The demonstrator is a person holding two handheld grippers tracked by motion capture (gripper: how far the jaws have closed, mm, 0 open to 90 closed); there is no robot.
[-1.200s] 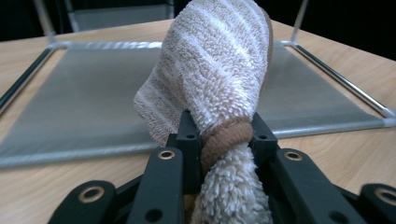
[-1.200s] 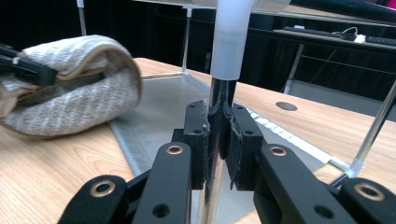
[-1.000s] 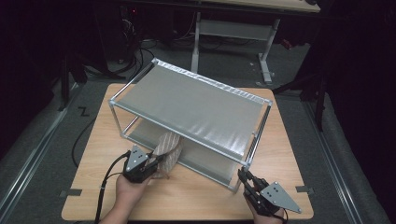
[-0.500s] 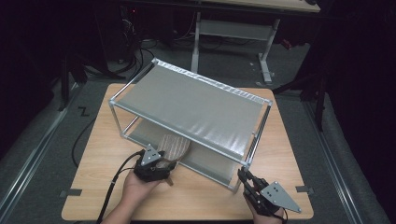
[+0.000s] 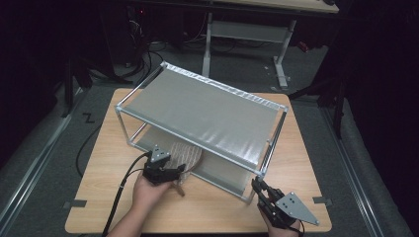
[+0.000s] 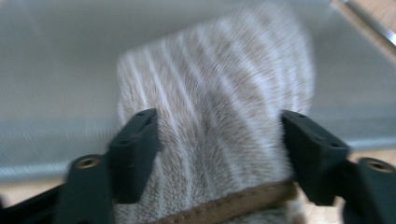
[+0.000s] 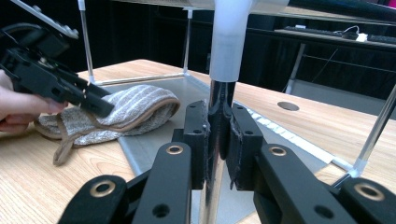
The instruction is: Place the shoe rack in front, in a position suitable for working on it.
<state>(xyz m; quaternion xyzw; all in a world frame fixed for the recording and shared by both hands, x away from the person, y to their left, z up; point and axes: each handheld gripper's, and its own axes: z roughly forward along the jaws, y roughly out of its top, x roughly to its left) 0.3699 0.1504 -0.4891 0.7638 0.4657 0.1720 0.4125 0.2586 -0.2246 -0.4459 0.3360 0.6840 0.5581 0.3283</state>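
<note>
A striped grey fabric piece (image 5: 187,154) with brown trim lies half on the lower shelf (image 5: 225,174) of a metal rack (image 5: 207,113) and half on the table. My left gripper (image 5: 179,172) sits at its near end. In the left gripper view the jaws have just been opening and now stand wide on either side of the fabric (image 6: 215,93), with the gripper (image 6: 219,140) open. My right gripper (image 7: 219,135) is shut on the rack's front right leg (image 7: 224,51), near the table's front right corner (image 5: 259,190). The right gripper view also shows the fabric (image 7: 135,105) and the left gripper (image 7: 93,101).
The rack takes up most of the wooden table (image 5: 111,163), its top shelf a grey sheet in a metal tube frame. A black cable (image 5: 123,192) trails from the left gripper over the table's front edge. Desk legs stand on the floor beyond the table.
The left gripper moved right and down, laying the fabric flat at the lower shelf's edge, and its jaws opened. The right gripper stayed on the rack leg.
</note>
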